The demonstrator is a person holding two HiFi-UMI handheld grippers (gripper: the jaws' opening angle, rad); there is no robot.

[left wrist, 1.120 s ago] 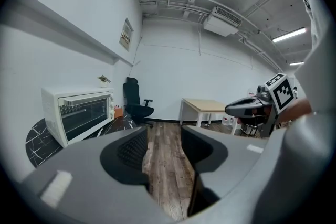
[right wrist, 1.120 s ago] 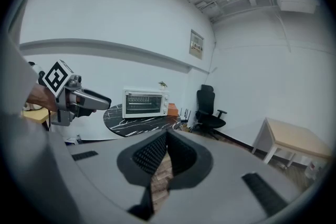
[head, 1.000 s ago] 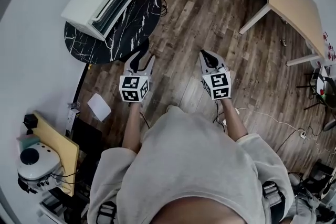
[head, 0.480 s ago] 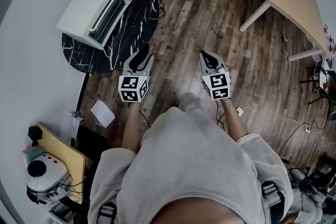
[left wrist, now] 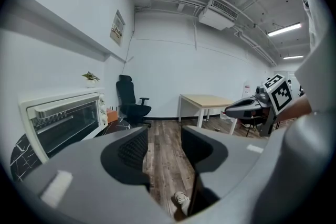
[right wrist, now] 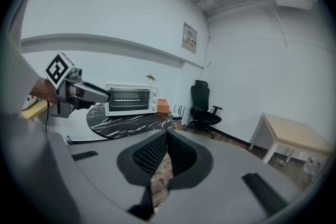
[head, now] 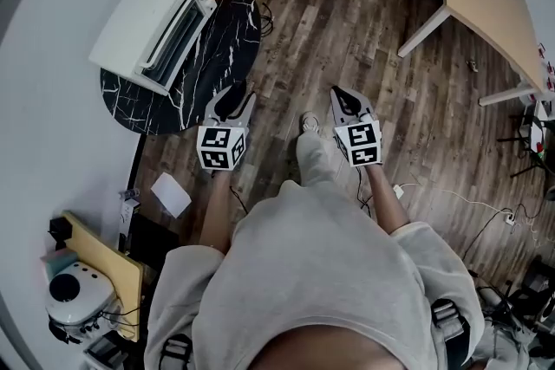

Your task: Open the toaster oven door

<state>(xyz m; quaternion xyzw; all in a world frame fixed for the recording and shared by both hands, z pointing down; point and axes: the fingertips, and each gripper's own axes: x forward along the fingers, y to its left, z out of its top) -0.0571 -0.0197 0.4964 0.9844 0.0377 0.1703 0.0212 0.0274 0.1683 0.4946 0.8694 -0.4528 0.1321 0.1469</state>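
The person is on the way to the oven, and nothing has been touched yet. Over the last second the head view has changed in two ways. The black marbled bench and the white toaster oven on it have slid a little lower and closer to the grippers. A leg has also swung forward, so a shoe now shows on the wooden floor between the two grippers. I read this as a step taken toward the bench, so the task is in its approach and the reach has not begun.

The toaster oven stands on the far-left part of the bench, against the white wall, with its glass door closed. A small plant sits on top of it. The left gripper hovers just short of the bench's near edge, well apart from the oven. Its jaws stand apart with a clear gap, and only floor shows between them. The right gripper hangs over open floor, farther from the oven. Its jaws meet at the tips and hold nothing.

In the left gripper view the oven sits off to the left, not ahead of the jaws, so that gripper needs to turn toward the door. A bar across the top of the door appears to be the handle, though it is small here. The left gripper, open and nearer, looks the likelier one to take it.
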